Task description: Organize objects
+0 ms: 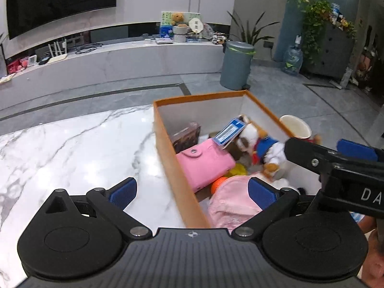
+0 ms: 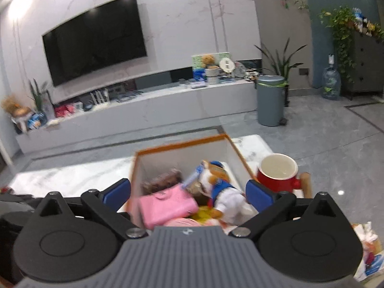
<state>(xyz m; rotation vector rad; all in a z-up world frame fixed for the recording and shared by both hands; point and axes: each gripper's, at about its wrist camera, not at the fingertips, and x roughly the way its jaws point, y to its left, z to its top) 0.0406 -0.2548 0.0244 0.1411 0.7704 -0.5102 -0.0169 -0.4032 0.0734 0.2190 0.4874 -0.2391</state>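
Both grippers, left gripper (image 1: 192, 193) and right gripper (image 2: 188, 193), wide, empty; right gripper body lettered "DA".

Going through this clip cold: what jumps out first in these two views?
The orange-rimmed box on the marble table, crammed with a pink wallet, a plush toy in blue and white and other odds and ends. Just outside its right wall stands a red pot. Both the left hand-held gripper and the right hand-held gripper hang open above the box, holding nothing.

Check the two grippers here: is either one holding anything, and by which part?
Nothing is held. The left gripper and right gripper both hang open above the box, with no item between their fingers.
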